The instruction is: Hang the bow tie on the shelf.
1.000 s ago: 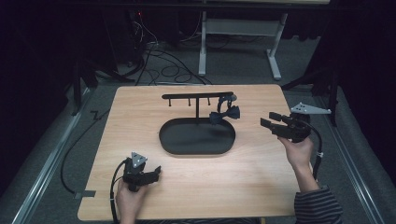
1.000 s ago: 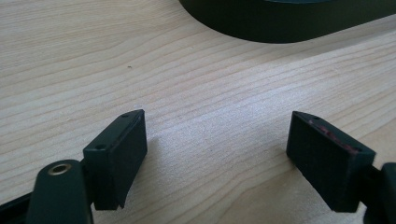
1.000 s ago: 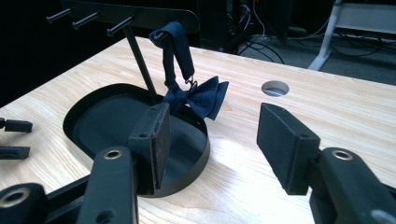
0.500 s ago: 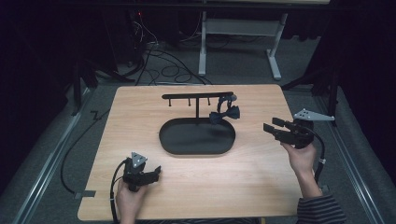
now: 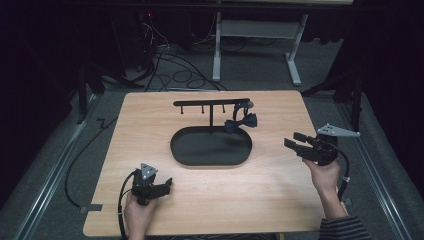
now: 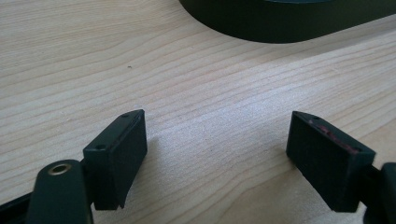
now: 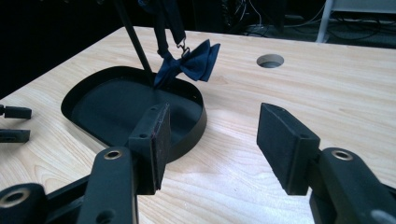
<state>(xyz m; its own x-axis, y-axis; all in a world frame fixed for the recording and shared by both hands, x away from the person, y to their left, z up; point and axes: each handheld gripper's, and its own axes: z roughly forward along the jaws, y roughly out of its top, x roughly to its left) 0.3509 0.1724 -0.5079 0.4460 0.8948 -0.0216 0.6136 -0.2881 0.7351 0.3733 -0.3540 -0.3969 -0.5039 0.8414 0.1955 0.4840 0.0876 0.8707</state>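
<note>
A black oval tray (image 5: 200, 150) lies mid-table, with a black T-shaped rack (image 5: 210, 102) rising from its far rim. A dark blue bow tie (image 5: 241, 121) hangs by its strap from the rack's right end, just above the tray's right side. My right gripper (image 5: 295, 142) hovers open and empty to the right of the tray, pointing left at it. In the right gripper view its jaws (image 7: 212, 140) frame the tray's wall (image 7: 196, 126), with the bow tie (image 7: 191, 60) beyond. My left gripper (image 5: 165, 185) rests open and empty at the front left; its pads (image 6: 116, 149) stand wide over bare wood.
The wooden table (image 5: 280, 200) has a round cable hole (image 7: 270, 60) behind the tray. Beyond the far edge are floor cables (image 5: 170, 65) and a white desk frame (image 5: 217, 50). A metal rail (image 5: 45, 180) runs along the floor at left.
My right gripper has sunk and drawn back toward the near right of the table, its jaws still wide. The left gripper, the tray and the bow tie have stayed put.
</note>
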